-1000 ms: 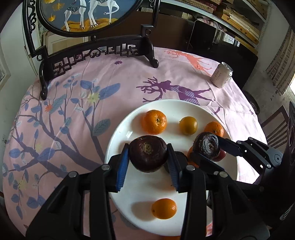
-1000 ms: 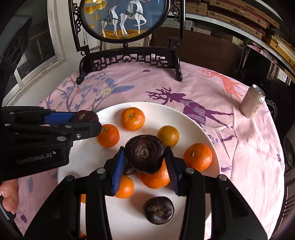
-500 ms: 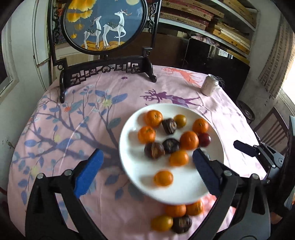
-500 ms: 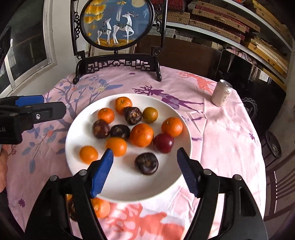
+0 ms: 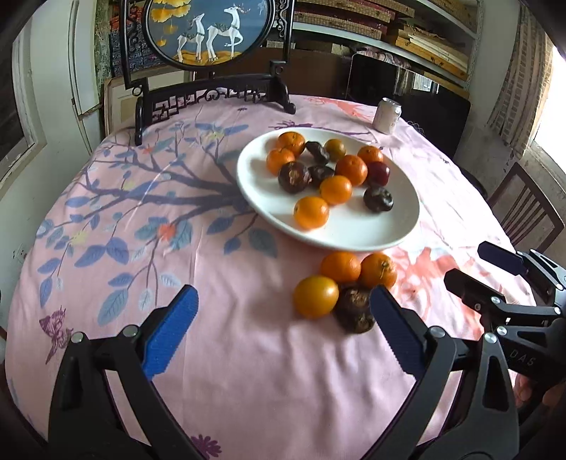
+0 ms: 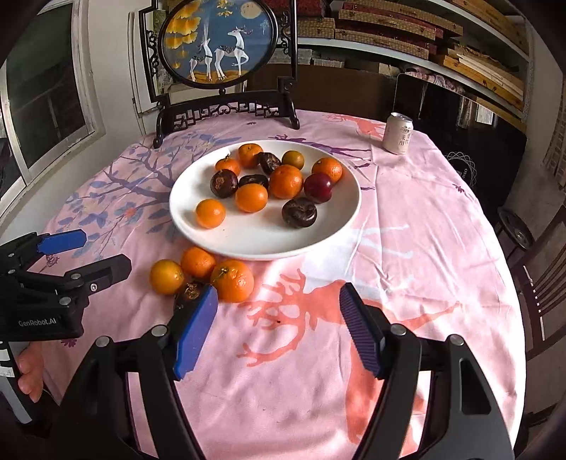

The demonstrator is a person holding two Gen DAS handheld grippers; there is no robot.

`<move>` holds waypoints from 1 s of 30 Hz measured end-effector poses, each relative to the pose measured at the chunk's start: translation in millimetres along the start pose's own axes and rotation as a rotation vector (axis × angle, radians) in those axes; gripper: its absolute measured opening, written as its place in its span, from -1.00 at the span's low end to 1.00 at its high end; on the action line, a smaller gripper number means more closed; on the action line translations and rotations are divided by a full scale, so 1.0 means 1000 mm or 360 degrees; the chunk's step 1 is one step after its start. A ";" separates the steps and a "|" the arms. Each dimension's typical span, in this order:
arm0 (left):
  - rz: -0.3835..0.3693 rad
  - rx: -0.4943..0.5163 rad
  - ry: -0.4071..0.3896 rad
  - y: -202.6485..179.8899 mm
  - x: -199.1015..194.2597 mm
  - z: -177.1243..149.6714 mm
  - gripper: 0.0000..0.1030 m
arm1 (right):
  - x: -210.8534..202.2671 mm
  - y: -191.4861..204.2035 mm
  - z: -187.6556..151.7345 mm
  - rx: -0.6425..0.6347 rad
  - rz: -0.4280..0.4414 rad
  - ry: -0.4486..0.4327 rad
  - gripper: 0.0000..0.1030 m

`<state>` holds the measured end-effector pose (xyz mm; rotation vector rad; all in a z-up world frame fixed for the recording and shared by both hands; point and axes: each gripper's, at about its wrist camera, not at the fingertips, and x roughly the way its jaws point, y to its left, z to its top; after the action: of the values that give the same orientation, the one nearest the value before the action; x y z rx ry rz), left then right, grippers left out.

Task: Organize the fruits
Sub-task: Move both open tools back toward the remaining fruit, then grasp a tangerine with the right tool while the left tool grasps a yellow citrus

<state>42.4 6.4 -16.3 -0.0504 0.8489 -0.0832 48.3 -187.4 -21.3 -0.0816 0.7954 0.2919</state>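
A white plate [image 5: 353, 233] [image 6: 261, 240] on the pink tablecloth holds several oranges and dark purple fruits. In front of it on the cloth lie three oranges [image 5: 315, 295] [image 6: 231, 279] and one dark fruit [image 5: 353, 313] [image 6: 189, 295]. My left gripper [image 5: 283, 332] is open and empty, held above the cloth near the loose fruit; it also shows at the left of the right wrist view [image 6: 92, 254]. My right gripper [image 6: 279, 325] is open and empty, just right of the loose fruit; it shows at the right of the left wrist view [image 5: 491, 269].
A drink can [image 5: 387, 115] [image 6: 399, 132] stands at the table's back right. A black carved stand with a round deer picture [image 5: 212, 32] [image 6: 219, 39] stands at the back. A wooden chair [image 5: 527, 208] is at the right, beyond the table edge.
Both grippers let go of the dark fruits they held over the plate, opened wide and pulled back toward the table's near side. Those fruits now lie on the plate.
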 end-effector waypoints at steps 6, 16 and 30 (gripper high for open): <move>0.0027 -0.0049 0.0042 0.017 0.000 -0.016 0.93 | 0.033 0.011 0.002 0.0040 0.0145 0.0073 0.40; 0.0030 -0.0093 0.0069 0.036 -0.001 -0.028 0.93 | 0.069 0.019 0.007 0.0059 0.0198 0.0177 0.29; 0.0064 0.0075 0.0208 0.010 0.037 -0.029 0.93 | 0.026 -0.004 -0.026 0.0087 0.0195 0.0203 -0.22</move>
<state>45.6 12.7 -64.1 0.0163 0.9776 -0.0690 49.0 -190.3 -58.3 0.0003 0.9363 0.3833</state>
